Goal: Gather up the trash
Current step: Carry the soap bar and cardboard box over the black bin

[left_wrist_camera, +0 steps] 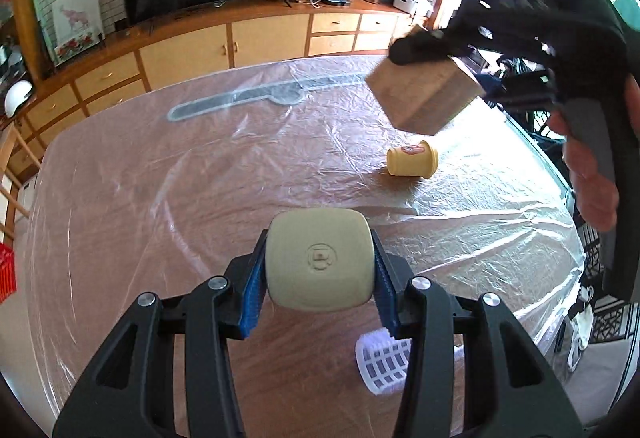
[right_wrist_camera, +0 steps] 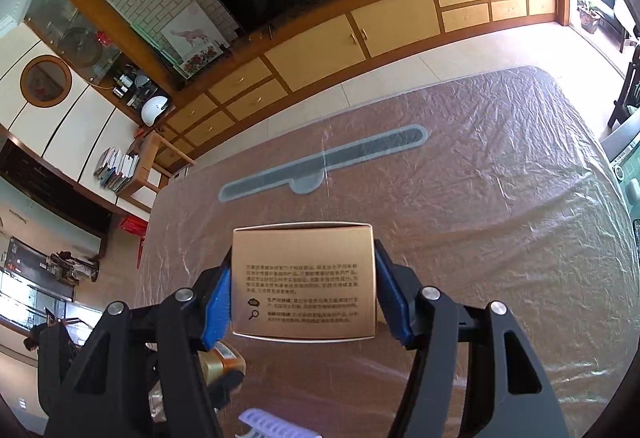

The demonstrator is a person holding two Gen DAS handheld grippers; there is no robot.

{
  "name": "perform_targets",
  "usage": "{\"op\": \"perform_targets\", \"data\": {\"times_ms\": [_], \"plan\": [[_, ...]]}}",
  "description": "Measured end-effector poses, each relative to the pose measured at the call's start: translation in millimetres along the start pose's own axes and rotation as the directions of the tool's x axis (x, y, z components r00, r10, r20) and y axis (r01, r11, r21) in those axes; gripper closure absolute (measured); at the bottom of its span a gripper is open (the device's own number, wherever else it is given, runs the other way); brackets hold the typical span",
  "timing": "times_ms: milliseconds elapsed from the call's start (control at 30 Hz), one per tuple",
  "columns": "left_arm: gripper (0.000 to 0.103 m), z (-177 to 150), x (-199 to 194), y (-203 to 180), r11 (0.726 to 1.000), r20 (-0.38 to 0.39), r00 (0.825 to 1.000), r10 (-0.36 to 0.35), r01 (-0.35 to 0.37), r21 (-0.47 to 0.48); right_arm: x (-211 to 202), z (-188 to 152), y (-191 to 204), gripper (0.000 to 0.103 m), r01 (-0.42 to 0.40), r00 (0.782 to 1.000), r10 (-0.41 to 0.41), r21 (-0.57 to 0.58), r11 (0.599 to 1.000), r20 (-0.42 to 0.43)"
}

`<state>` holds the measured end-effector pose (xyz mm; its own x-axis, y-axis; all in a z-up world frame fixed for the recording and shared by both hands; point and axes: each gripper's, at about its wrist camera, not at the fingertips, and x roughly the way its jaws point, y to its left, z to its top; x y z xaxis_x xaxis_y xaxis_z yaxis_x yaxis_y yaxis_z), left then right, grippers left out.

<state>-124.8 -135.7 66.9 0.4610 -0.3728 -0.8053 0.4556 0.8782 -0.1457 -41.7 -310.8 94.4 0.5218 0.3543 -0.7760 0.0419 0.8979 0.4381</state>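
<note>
While the left gripper (left_wrist_camera: 318, 270) clamps a beige squarish lid (left_wrist_camera: 320, 258), the right gripper (right_wrist_camera: 304, 286) grips a gold carton (right_wrist_camera: 304, 282) above the plastic-covered table (right_wrist_camera: 480, 197), a yellow cup (left_wrist_camera: 412, 159) lying farther off

Table (left_wrist_camera: 120, 197) (plastic-covered) with toppled yellow cup (left_wrist_camera: 412, 159)

The gold box (right_wrist_camera: 304, 284) carries small black printed lines, too fine to read. The beige container (left_wrist_camera: 320, 258) has an embossed emblem, and the yellow cup (left_wrist_camera: 412, 159) a red label, both illegible.
</note>
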Motion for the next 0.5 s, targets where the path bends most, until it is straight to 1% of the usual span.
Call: {"op": "perform_targets", "data": {"times_ms": [233, 500], "plan": [[0.056, -7.6, -15.2, -0.2, 0.999, 0.033, 0.999, 0.023, -0.022, -0.046, -13.6, -26.3, -6.7, 0.043, -0.049, 0.999, 0.049, -0.010, 0.999, -0.021], [0.056, -25.0, -28.9, -3.5, 0.995, 0.038, 0.997, 0.060, -0.056, -0.088, -35.3, -64.1, -14.2, 0.044, -0.084, 0.996, 0.083, -0.027, 0.996, -0.031]]}}
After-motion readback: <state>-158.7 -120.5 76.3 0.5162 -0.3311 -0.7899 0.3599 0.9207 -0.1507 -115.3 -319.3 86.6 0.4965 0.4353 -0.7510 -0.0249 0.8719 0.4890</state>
